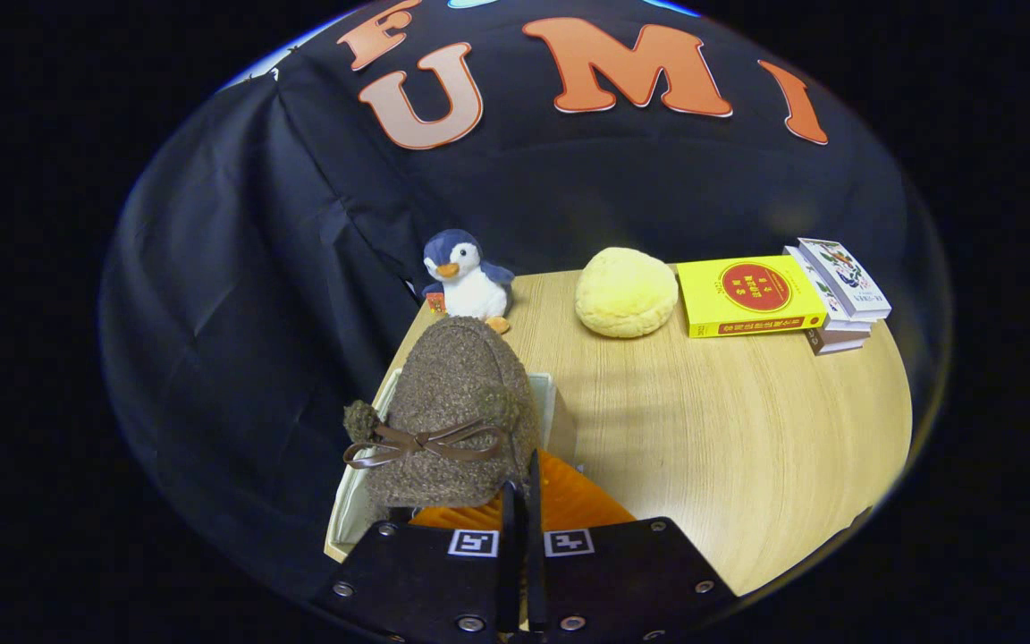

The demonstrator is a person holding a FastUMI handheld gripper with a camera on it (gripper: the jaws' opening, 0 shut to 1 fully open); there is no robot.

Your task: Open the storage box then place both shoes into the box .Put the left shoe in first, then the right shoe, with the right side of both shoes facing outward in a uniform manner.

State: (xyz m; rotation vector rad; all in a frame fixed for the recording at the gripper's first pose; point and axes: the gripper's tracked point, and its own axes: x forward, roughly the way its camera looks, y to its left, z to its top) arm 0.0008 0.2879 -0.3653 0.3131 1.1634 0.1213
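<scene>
As I look forward along my gripper [521, 501], its two fingers stand nearly together at lower centre, pinching the rim of a fuzzy brown slipper-style shoe with a brown ribbon bow [452, 416]. The shoe hangs over a pale, open-topped storage box [560, 407] at lower left of the light wooden table [730, 438]. An orange sole-like surface [569, 501] shows beneath; I cannot tell whether it is the other shoe. I judge the box opened and this shoe not yet released. Beyond sit a plush penguin [464, 277], a yellow round cushion [626, 292] and stacked books [783, 295].
</scene>
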